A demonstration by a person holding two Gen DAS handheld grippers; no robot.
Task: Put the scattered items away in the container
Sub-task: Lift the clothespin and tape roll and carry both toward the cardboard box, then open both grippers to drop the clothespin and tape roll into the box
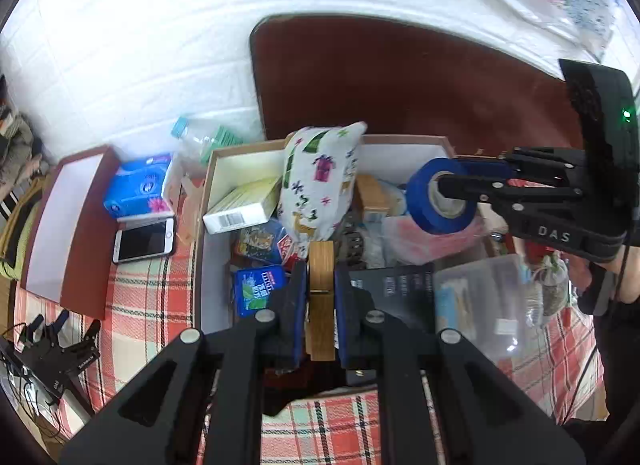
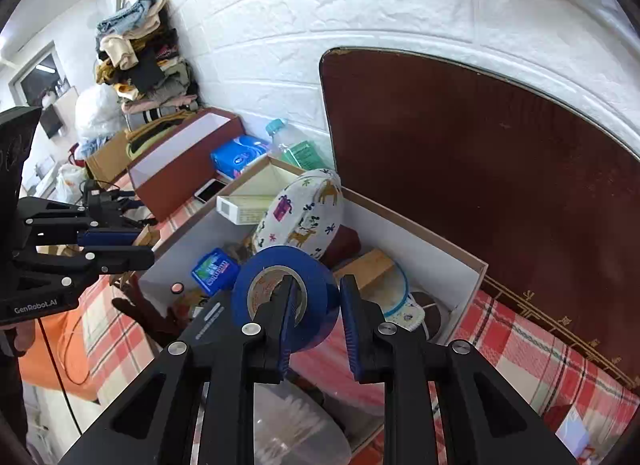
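Observation:
A white-lined cardboard box (image 1: 216, 169) on the plaid cloth holds several items, among them a patterned pouch (image 1: 320, 181) and a white carton (image 1: 244, 207). My left gripper (image 1: 320, 305) is shut on a large wooden clothespin (image 1: 321, 297), held over the box's near side. My right gripper (image 2: 314, 315) is shut on a blue tape roll (image 2: 280, 265), one finger through its core, above the box (image 2: 472, 265). The roll also shows in the left wrist view (image 1: 442, 195), at the right. The left gripper shows in the right wrist view (image 2: 116, 247), at the left.
A phone (image 1: 144, 241), a blue tissue pack (image 1: 138, 185) and a plastic bottle (image 1: 196, 141) lie left of the box, beside its brown lid (image 1: 68, 225). A clear plastic tub (image 1: 480, 301) sits at the right. A brown board (image 1: 400, 77) leans on the white brick wall.

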